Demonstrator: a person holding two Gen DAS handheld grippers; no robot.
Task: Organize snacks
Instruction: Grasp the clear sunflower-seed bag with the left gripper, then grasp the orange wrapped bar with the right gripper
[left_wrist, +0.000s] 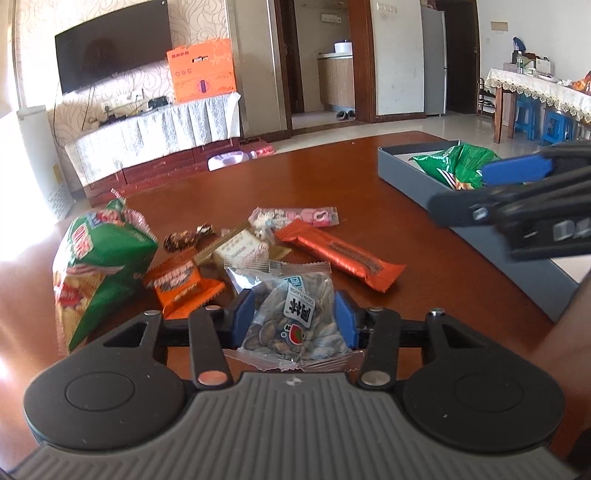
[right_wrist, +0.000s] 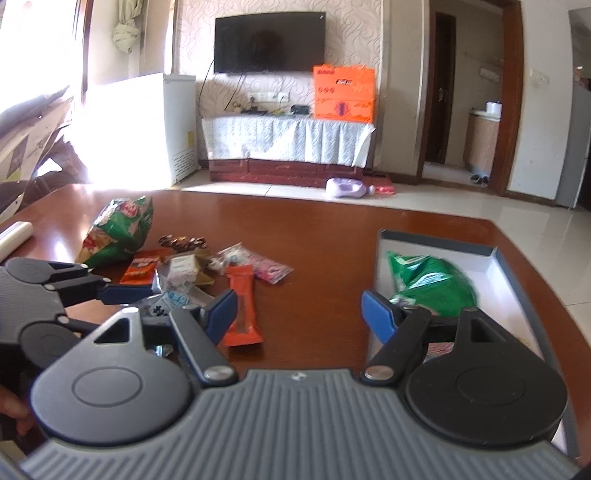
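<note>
My left gripper (left_wrist: 294, 314) is shut on a clear packet of sunflower seeds (left_wrist: 295, 317), at the near edge of a snack pile on the brown table. The pile holds a green chips bag (left_wrist: 96, 266), a long orange bar (left_wrist: 340, 254), a small orange pack (left_wrist: 184, 286), a beige packet (left_wrist: 243, 247), a pink candy packet (left_wrist: 314, 216) and a dark wrapped sweet (left_wrist: 186, 236). My right gripper (right_wrist: 299, 314) is open and empty, over the table between the pile and a grey box (right_wrist: 513, 273) that holds a green bag (right_wrist: 432, 280).
The grey box (left_wrist: 410, 177) stands at the right of the table, with my right gripper (left_wrist: 517, 192) over its near side in the left wrist view. A pale roll (right_wrist: 14, 236) lies at the table's left edge. The table's far edge (right_wrist: 332, 206) drops to tiled floor.
</note>
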